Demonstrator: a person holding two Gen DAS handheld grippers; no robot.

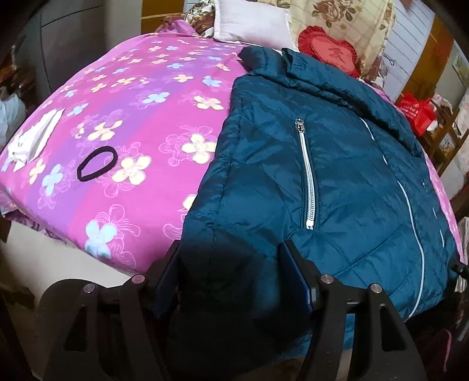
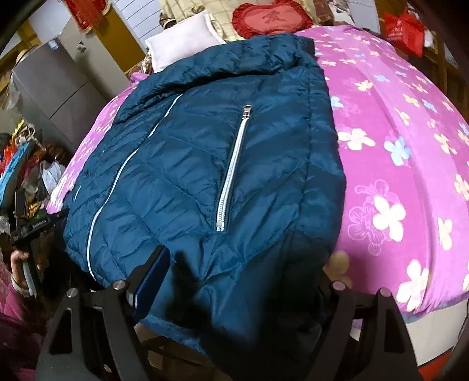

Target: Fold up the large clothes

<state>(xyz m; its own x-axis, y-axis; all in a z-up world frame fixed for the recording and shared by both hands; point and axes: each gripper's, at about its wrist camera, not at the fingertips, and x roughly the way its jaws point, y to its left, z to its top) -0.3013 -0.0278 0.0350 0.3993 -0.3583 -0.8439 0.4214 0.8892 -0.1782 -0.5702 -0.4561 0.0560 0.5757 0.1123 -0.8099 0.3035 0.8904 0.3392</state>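
Observation:
A teal quilted jacket (image 1: 337,164) lies flat on the pink flowered bedspread (image 1: 132,88), collar towards the pillows and hem at the near bed edge. It has silver pocket zips (image 1: 307,181) and pale piping. My left gripper (image 1: 230,249) stands wide over the hem's left corner, with fabric between its fingers and no visible pinch. The jacket (image 2: 205,152) fills the right wrist view, where my right gripper (image 2: 231,255) straddles the hem's right corner. Its left blue pad (image 2: 152,278) is clear of the cloth. Its right finger is lost in shadow.
On the bedspread left of the jacket lie a black hair tie (image 1: 96,164) and a white tissue pack (image 1: 32,140). A white pillow (image 1: 252,20) and a red heart cushion (image 1: 328,49) sit at the head. A grey cabinet (image 2: 58,88) and clutter stand left of the bed. A hand (image 2: 17,260) shows at the edge.

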